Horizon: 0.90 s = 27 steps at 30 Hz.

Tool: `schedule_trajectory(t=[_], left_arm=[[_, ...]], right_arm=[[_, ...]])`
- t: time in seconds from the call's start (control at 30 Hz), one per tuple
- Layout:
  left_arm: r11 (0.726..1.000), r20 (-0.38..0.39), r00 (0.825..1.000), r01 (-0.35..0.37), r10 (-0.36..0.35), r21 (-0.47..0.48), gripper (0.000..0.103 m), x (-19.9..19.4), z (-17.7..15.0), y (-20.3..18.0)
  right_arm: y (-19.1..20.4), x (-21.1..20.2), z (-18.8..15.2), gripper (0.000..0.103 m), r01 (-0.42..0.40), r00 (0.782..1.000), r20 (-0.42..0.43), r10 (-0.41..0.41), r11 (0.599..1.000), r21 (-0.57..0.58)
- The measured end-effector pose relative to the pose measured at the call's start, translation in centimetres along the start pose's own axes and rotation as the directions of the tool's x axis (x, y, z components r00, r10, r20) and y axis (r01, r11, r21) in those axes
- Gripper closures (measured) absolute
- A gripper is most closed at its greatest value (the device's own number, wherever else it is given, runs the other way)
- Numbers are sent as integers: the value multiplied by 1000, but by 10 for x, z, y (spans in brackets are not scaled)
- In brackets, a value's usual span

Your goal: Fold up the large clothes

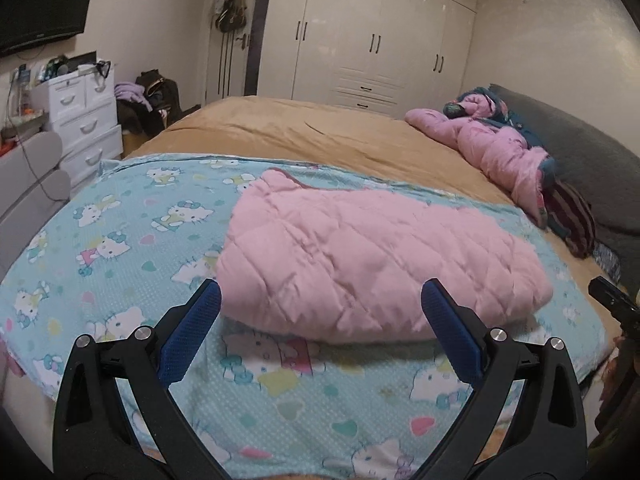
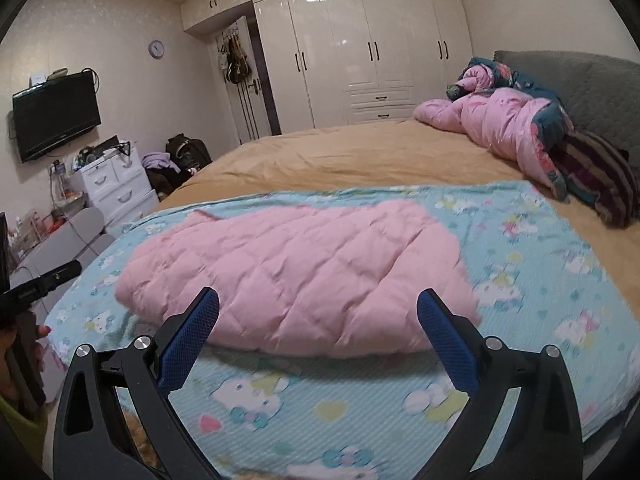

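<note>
— Where's the pink quilted jacket (image 1: 360, 256)?
— Just ahead of both, long axis crosswise on the Hello Kitty sheet (image 1: 120, 240) — left hand-held gripper (image 1: 320, 332) and right hand-held gripper (image 2: 318, 332) gape wide, empty, about equally near.

Pretty clearly someone's bedroom at home: a big bed (image 2: 360, 156) with a tan cover takes up most of the room, and there's a floor-to-ceiling glossy white wardrobe (image 2: 360, 52) along the back wall. You've also got a wall-mounted TV (image 2: 56, 114), a little purple wall clock (image 2: 156, 49), a white drawer unit (image 2: 116, 188) cluttered on top, and bags hanging on the door (image 2: 236, 60), so it's lived-in, not a lab setup.
</note>
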<state>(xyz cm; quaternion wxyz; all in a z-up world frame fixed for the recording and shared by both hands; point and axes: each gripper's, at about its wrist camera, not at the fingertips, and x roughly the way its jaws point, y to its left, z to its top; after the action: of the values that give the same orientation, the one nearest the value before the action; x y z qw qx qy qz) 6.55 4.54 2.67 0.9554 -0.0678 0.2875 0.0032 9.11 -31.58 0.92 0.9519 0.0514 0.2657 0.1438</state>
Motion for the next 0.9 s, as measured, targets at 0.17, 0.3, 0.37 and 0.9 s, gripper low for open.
schedule_trajectory(t=[0.17, 0.3, 0.37, 0.9], left_arm=[[999, -1, 1000, -25, 25, 49, 9, -7, -36, -9], [1000, -40, 999, -7, 9, 30, 9, -8, -57, -12], [1000, -49, 999, 3, -2, 25, 9, -10, -63, -14], [999, -40, 999, -22, 24, 43, 9, -21, -65, -19]], right_arm=[[21, -4, -37, 4, 17, 1000, -2, -17, 1000, -24], [28, -3, -58, 4, 10, 999, -42, -10, 1000, 7], [31, -2, -62, 4, 10, 998, -68, -10, 1000, 6], [35, -12, -65, 4, 1, 998, -67, 1, 1000, 24]])
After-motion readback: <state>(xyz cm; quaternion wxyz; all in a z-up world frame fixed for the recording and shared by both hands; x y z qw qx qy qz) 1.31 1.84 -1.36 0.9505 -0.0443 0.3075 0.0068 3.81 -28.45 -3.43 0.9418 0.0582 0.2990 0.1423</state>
